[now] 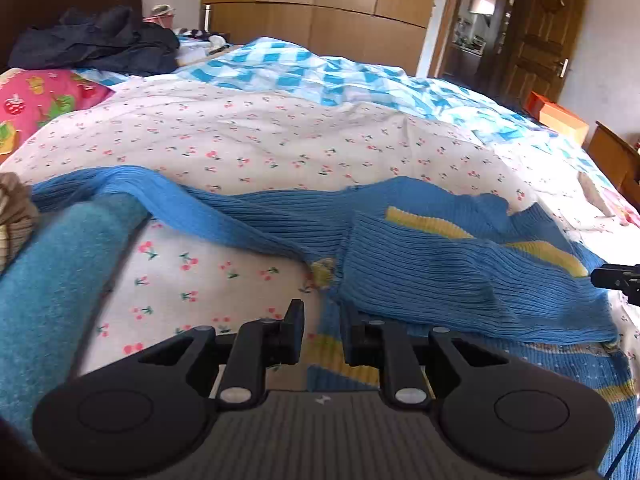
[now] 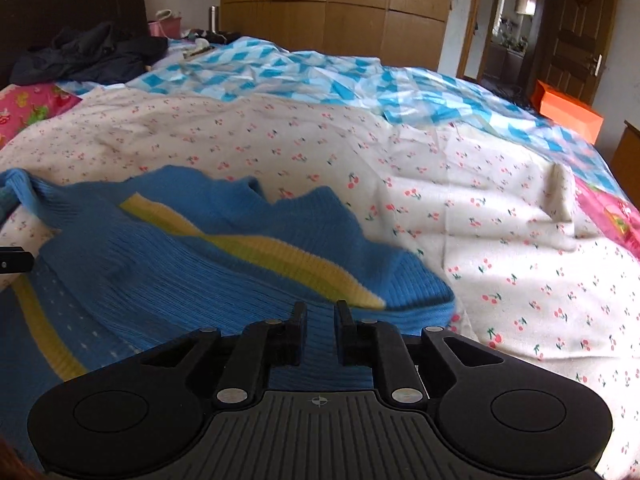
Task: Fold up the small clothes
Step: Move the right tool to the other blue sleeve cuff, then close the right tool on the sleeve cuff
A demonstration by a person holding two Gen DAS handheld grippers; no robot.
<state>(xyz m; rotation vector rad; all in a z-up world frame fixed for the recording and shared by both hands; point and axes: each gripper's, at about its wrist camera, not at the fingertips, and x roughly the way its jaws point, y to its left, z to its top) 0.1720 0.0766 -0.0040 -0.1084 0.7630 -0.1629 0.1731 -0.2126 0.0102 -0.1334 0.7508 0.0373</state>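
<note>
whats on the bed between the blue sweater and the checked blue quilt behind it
Only the white cherry-print sheet, rumpled but bare, lies between the blue sweater and the checked blue quilt. Both wrist views show this.

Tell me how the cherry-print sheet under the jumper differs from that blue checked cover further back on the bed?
The cherry-print sheet is off-white, dotted with small red cherries; the blue checked cover is patterned in bright blue and white blocks. The cherry-print sheet lies near the camera, and the blue knitted jumper rests on it; the checked cover lies beyond, toward the wardrobe, with no jumper on it. Both are rumpled and spread over the same bed.
</note>
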